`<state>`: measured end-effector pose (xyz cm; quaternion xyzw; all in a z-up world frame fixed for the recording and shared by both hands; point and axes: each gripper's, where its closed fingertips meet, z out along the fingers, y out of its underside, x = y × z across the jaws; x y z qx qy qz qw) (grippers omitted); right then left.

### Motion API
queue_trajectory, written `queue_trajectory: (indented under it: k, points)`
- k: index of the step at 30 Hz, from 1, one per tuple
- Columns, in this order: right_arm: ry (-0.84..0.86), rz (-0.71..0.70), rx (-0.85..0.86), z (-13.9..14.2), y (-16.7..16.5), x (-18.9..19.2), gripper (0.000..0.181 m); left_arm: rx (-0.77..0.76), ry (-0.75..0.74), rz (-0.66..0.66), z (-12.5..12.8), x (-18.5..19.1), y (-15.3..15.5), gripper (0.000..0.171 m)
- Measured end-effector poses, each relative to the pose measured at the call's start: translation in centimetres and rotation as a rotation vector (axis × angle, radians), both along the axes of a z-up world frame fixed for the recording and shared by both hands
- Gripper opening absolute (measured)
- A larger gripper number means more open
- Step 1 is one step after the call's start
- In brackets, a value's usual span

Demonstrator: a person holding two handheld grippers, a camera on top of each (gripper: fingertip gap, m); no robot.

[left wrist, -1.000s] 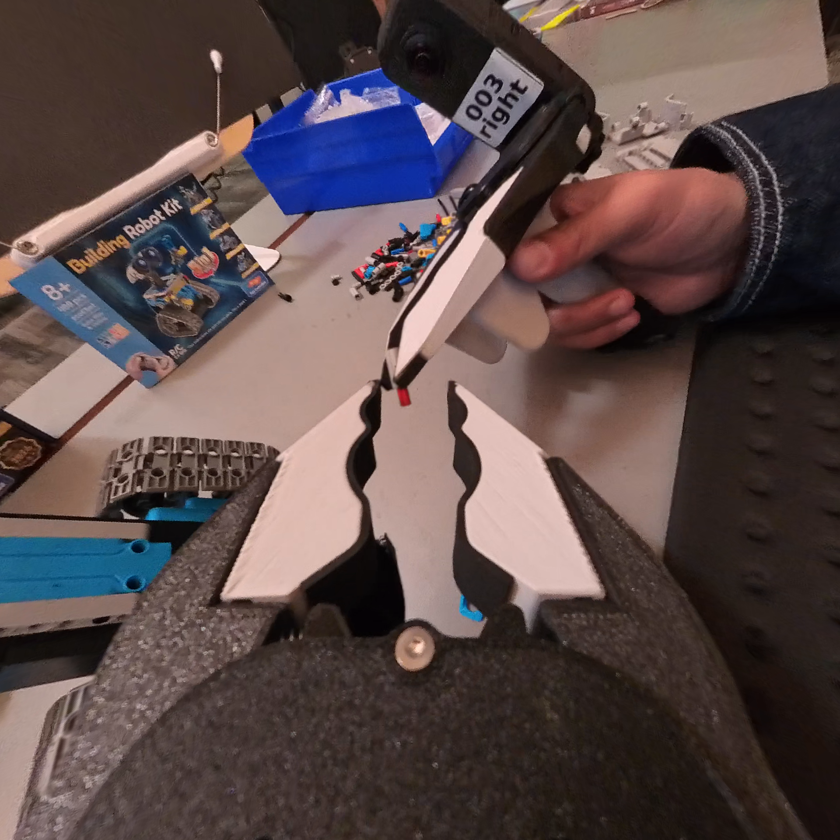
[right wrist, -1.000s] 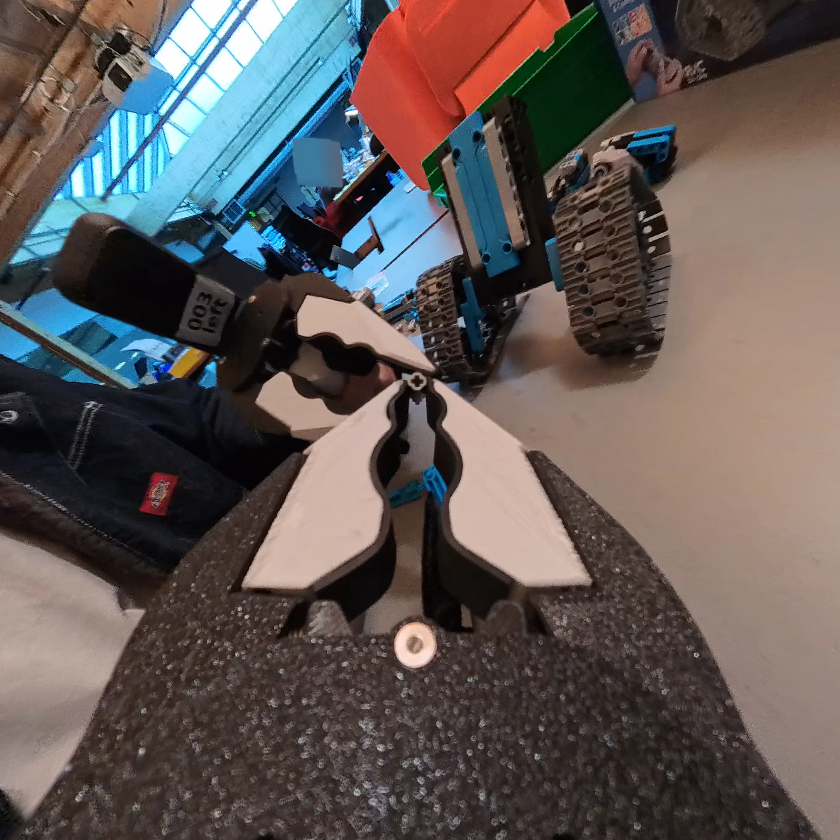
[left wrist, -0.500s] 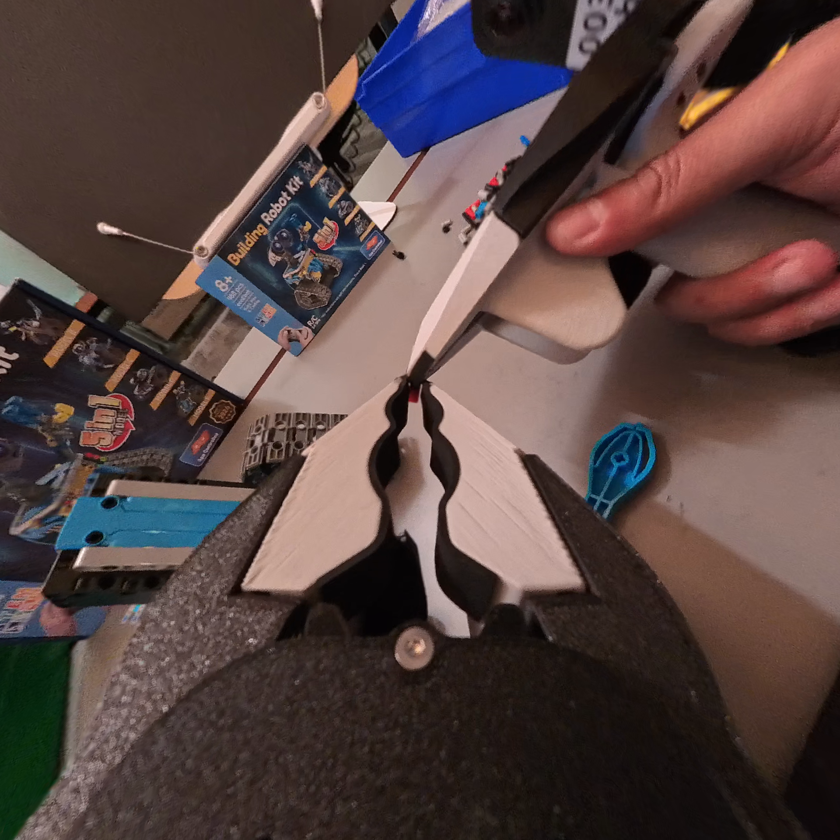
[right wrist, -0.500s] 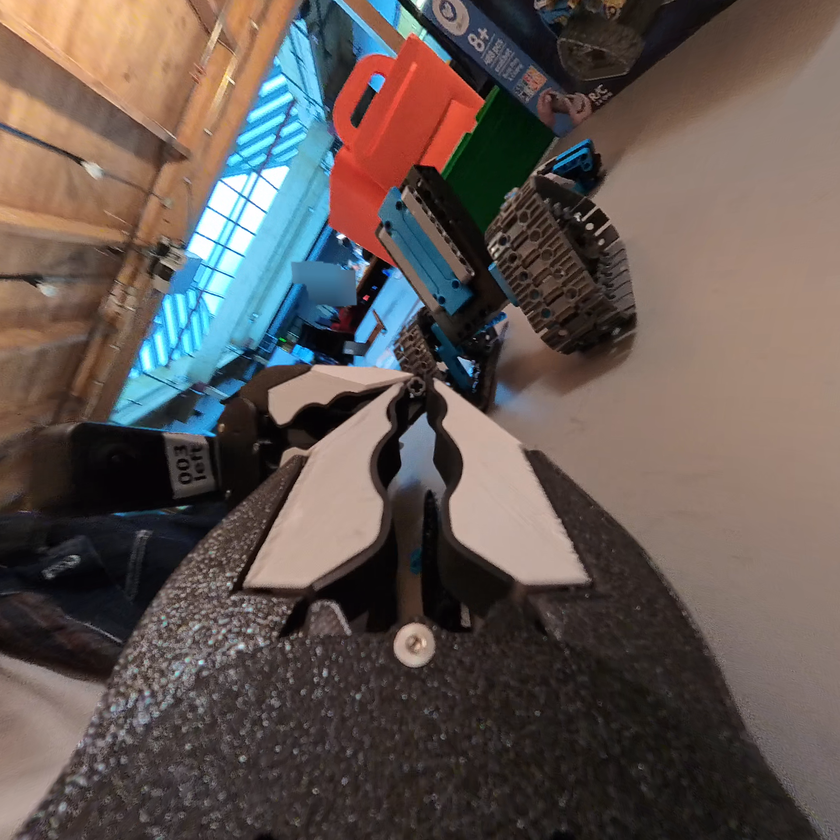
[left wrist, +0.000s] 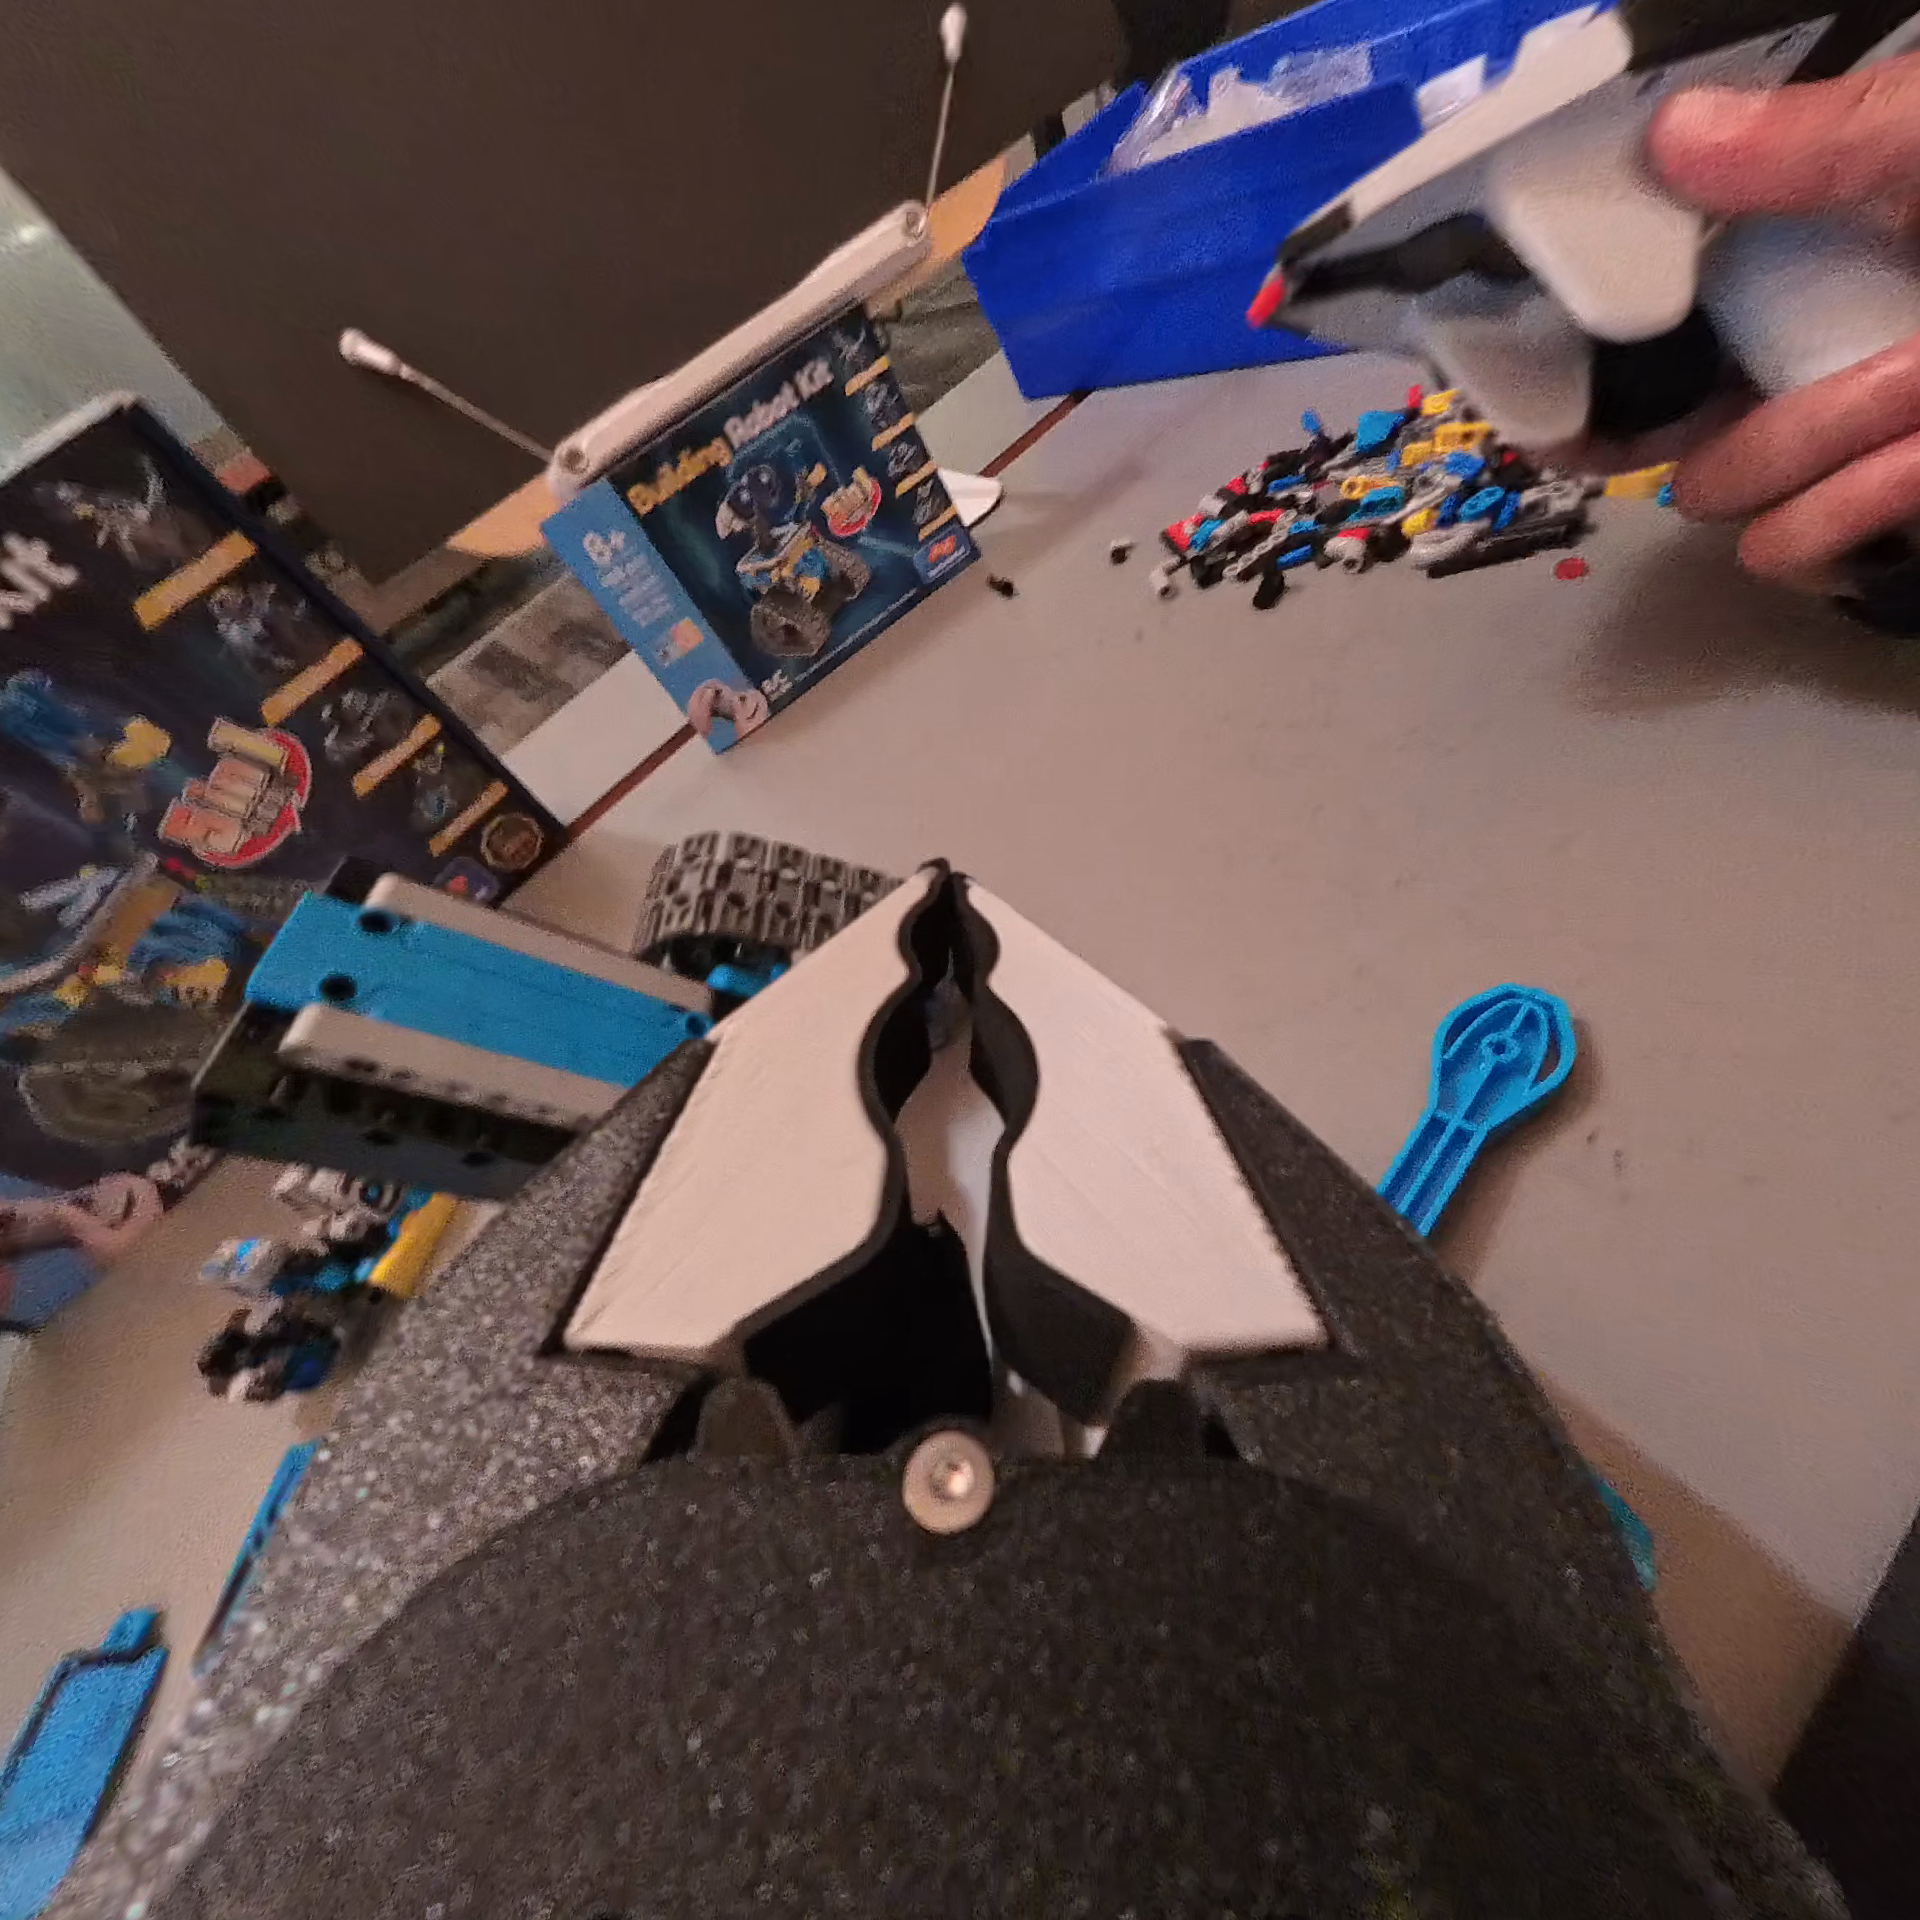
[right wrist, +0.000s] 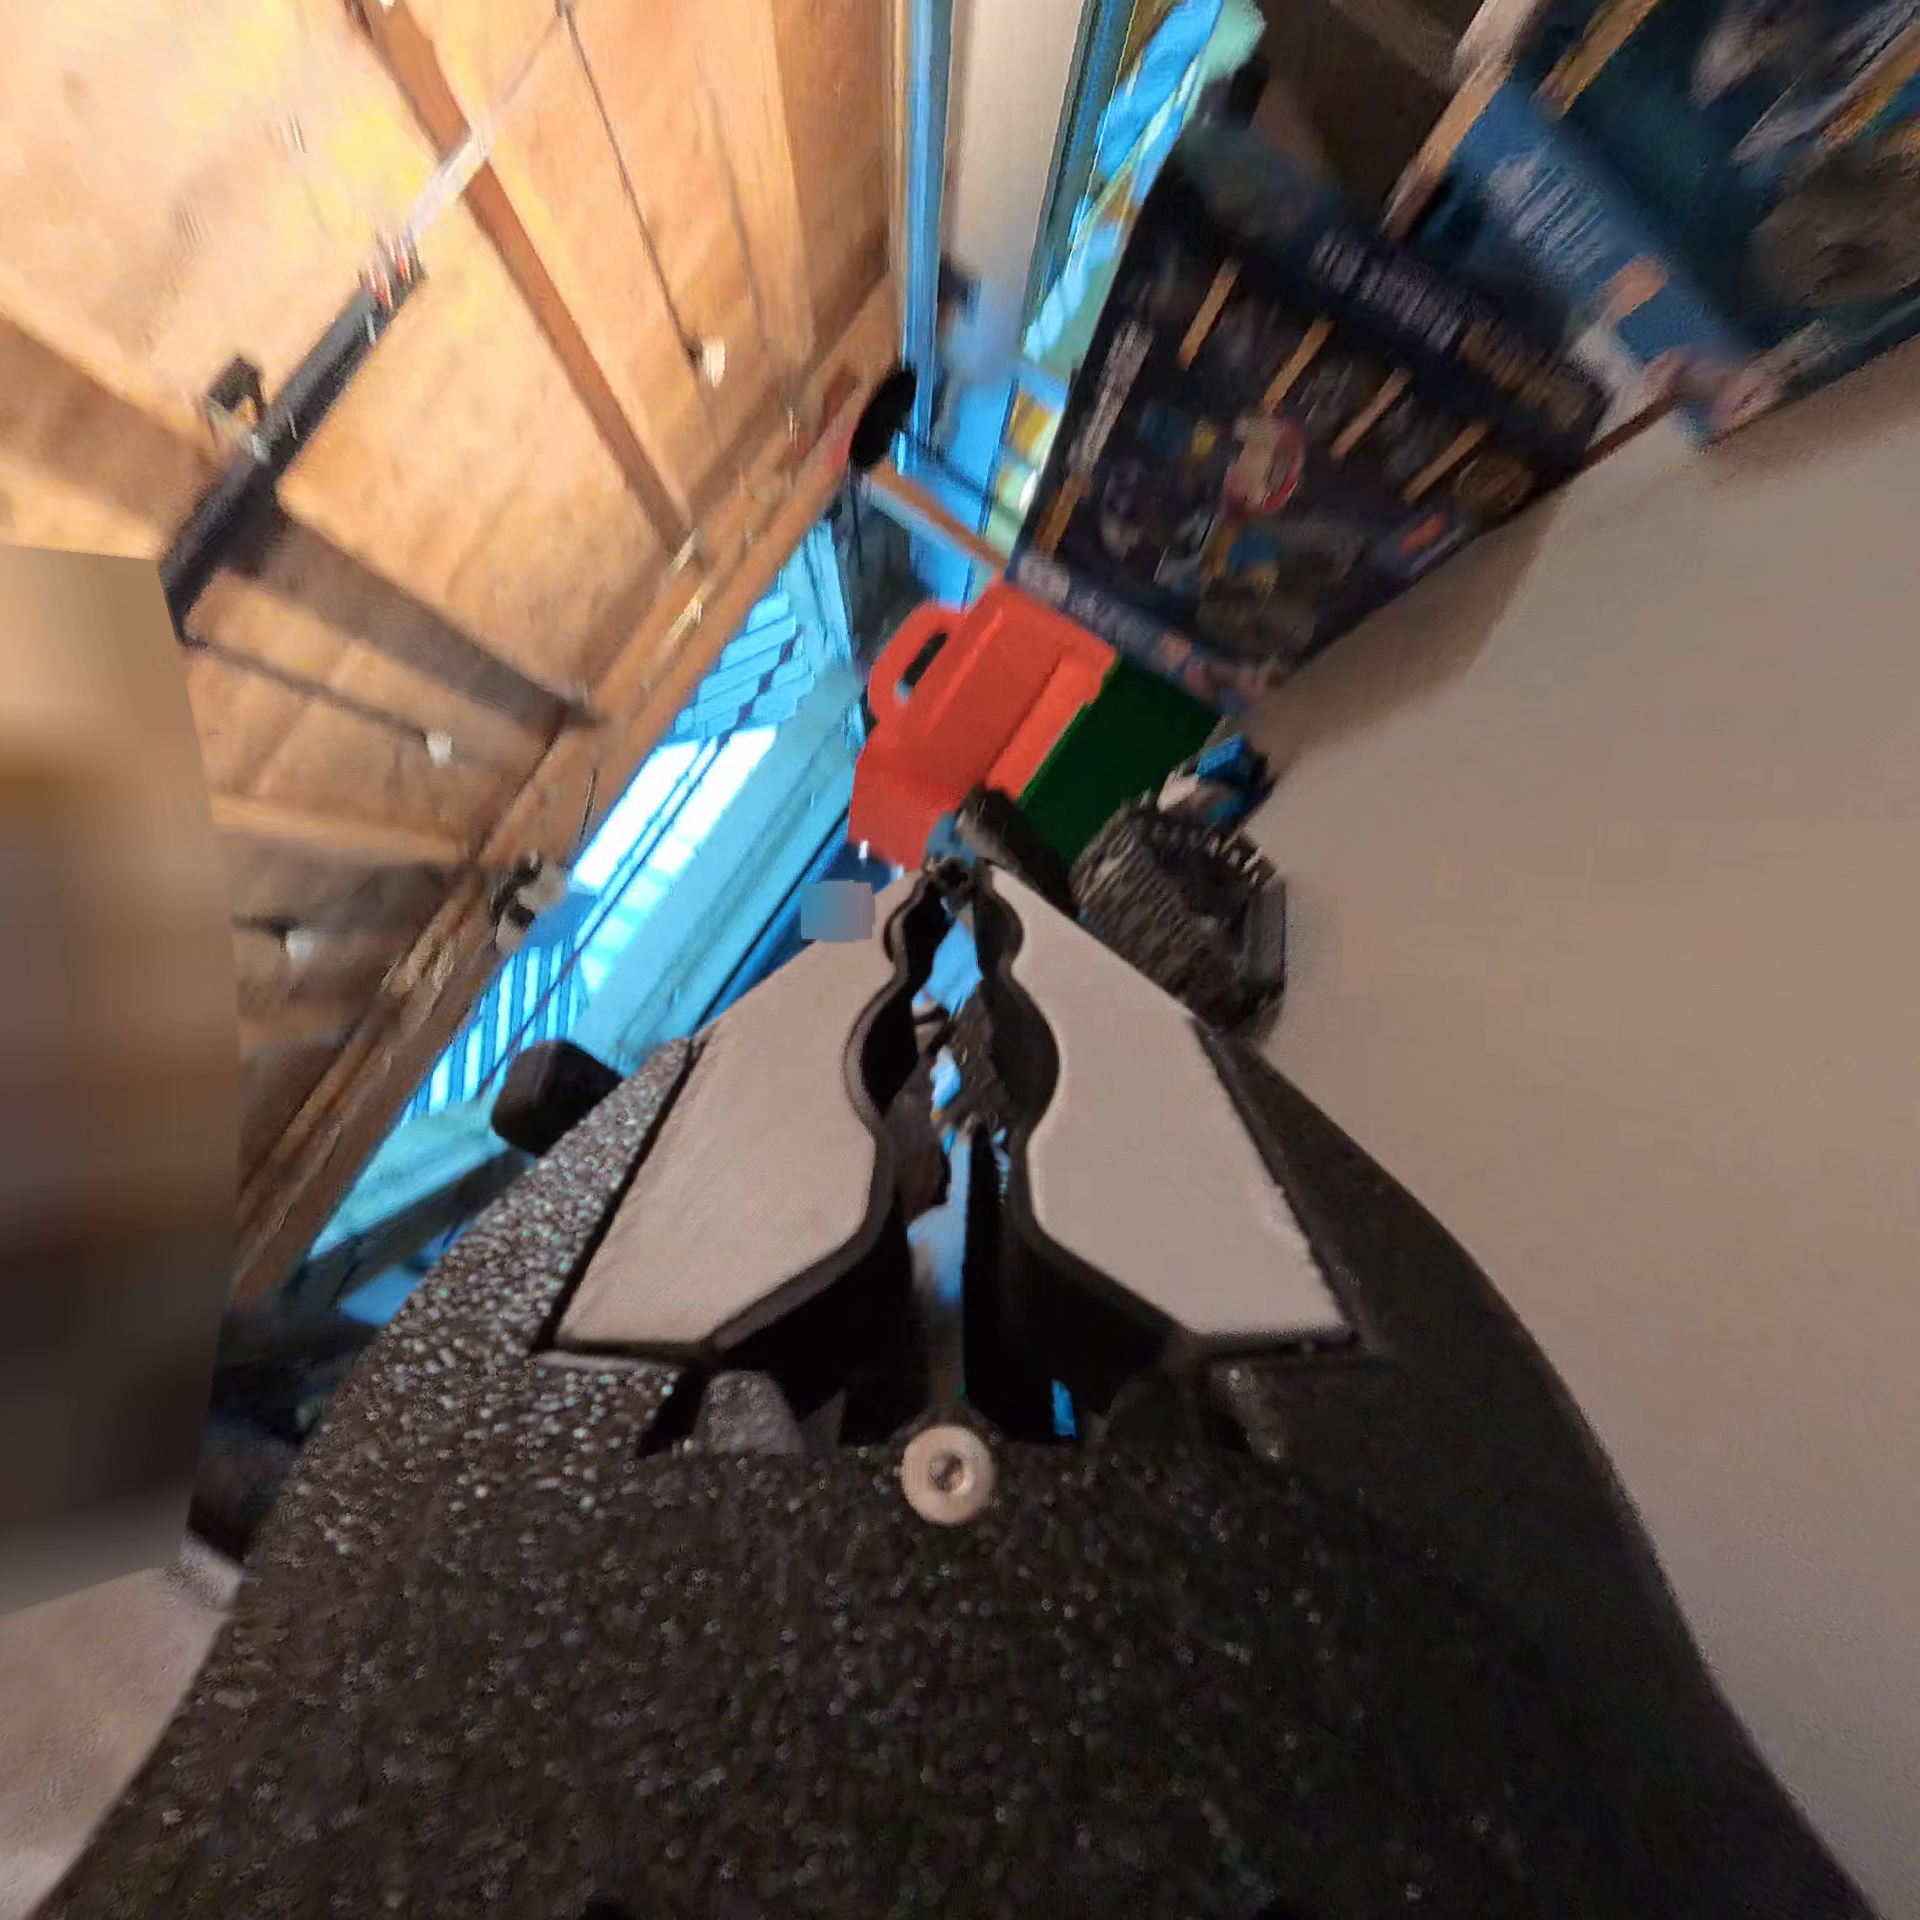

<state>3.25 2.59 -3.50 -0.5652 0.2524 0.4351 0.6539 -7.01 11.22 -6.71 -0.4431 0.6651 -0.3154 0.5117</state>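
The left gripper [left wrist: 945, 883] has its jaws closed on nothing visible, beside the grey-tracked blue-and-black toy vehicle [left wrist: 457, 1049] on the pale grey desk [left wrist: 1299, 831], while the right gripper [right wrist: 951, 883], jaws nearly closed, seems to pinch a small red-tipped peg [left wrist: 1261, 303], though blur obscures it.

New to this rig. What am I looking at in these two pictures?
No robot: a person holds two handheld grippers, each with a camera looking along its fingers. One picture is from the left gripper, shut, above a grey table. The other, blurred, is from the right gripper, also shut. The left view shows a hand holding the right gripper, a red piece at its tip. On the table: small building pieces, blue bin, kit box, tracked toy vehicle, blue flat tool.
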Motion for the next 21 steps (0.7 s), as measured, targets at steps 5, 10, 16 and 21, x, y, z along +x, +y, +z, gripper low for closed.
queue_trajectory:
  k: [5,10,16,21]
  points:
    - [-0.032,0.163,0.101,2.0,1.1,-3.4,0.005,0.066,0.048,-0.106,-1.4,0.5,-2.8,0.0]
    - [-0.49,0.037,-0.338,-3.7,2.7,-3.2,0.005,-0.037,0.047,-0.064,-1.3,0.2,-1.0,0.0]
    - [-0.981,0.253,-0.687,-11.2,1.9,-6.1,0.006,-0.055,0.13,-0.121,-3.1,-0.4,-1.3,0.0]
    - [-0.999,0.365,-0.67,-12.1,1.9,-8.4,0.006,-0.216,0.329,-0.31,-6.4,-2.7,-4.4,0.028]
